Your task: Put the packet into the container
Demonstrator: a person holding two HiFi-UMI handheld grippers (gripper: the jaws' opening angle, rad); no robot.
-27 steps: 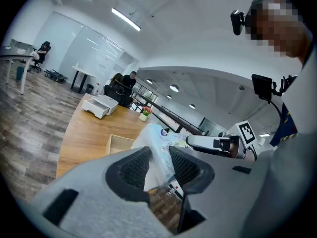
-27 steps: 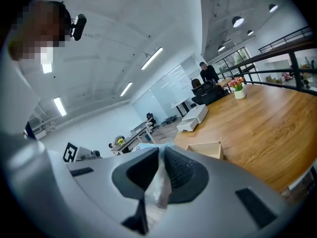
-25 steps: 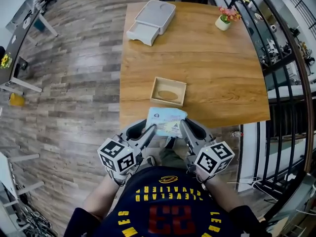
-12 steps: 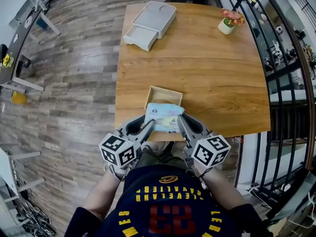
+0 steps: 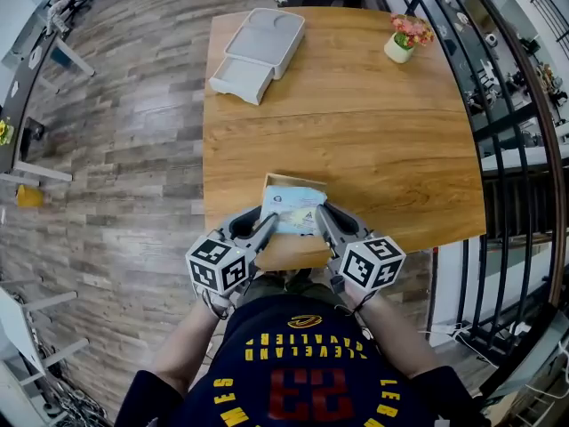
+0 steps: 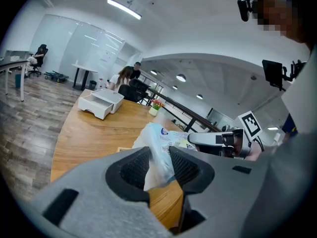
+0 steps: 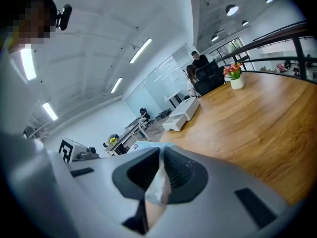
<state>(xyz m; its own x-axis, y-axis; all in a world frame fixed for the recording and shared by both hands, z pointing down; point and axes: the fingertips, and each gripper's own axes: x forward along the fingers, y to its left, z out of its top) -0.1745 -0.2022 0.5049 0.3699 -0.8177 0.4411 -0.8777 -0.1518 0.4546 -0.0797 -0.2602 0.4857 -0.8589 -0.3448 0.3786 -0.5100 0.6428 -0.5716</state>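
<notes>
A person holds a pale blue packet stretched between two grippers above a shallow wooden container at the near edge of a wooden table. The left gripper pinches the packet's left edge and the right gripper its right edge, both sets of jaws pressed onto the plastic. The packet covers most of the container; whether they touch cannot be told.

Open tabletop beyond container
</notes>
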